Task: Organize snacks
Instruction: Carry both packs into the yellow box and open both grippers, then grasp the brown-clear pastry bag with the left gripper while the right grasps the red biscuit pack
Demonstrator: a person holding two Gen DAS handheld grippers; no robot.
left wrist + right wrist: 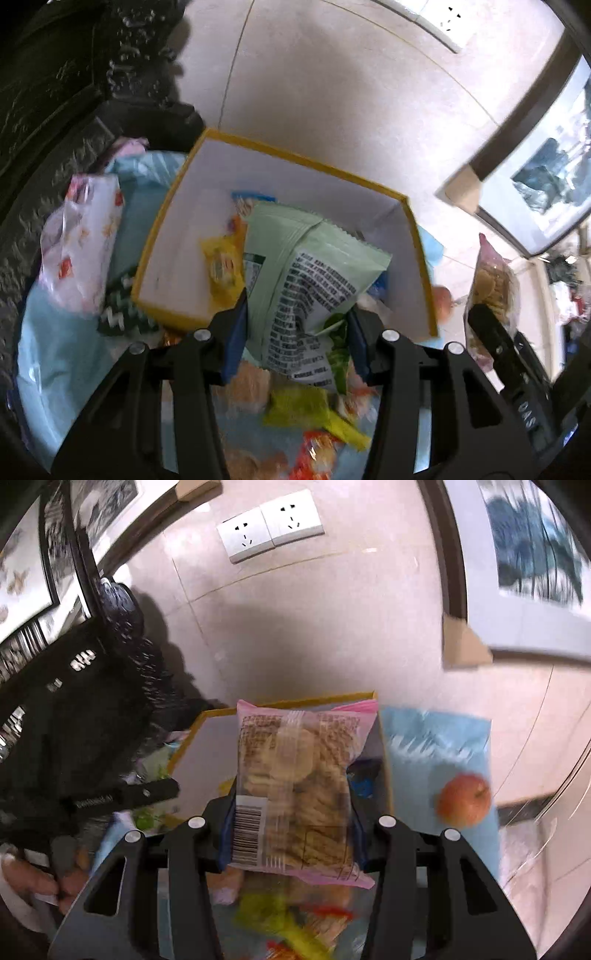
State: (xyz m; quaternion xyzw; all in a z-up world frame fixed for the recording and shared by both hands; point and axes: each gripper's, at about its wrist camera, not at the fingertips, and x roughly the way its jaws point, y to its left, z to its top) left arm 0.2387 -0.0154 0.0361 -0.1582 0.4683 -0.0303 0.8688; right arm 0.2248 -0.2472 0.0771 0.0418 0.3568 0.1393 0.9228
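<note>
My left gripper [297, 314] is shut on a light green snack packet [314, 258] with black print, held over the near side of a yellow-rimmed box [295, 157]. A yellow packet [221, 266] and a blue and white one [251, 199] lie inside the box. My right gripper [291, 801] is shut on a pink-edged clear packet of biscuits [295, 775], held upright in front of the same box [207, 746]. That biscuit packet [491, 280] also shows at the right of the left wrist view.
Loose snacks lie on the light blue cloth [55, 350] below both grippers, among them a yellow-green packet [310, 410]. A white and pink packet [81, 240] lies left of the box and an apple [465, 799] right of it. Dark carved furniture [122, 627] stands at the left, and wall sockets [269, 524] are behind.
</note>
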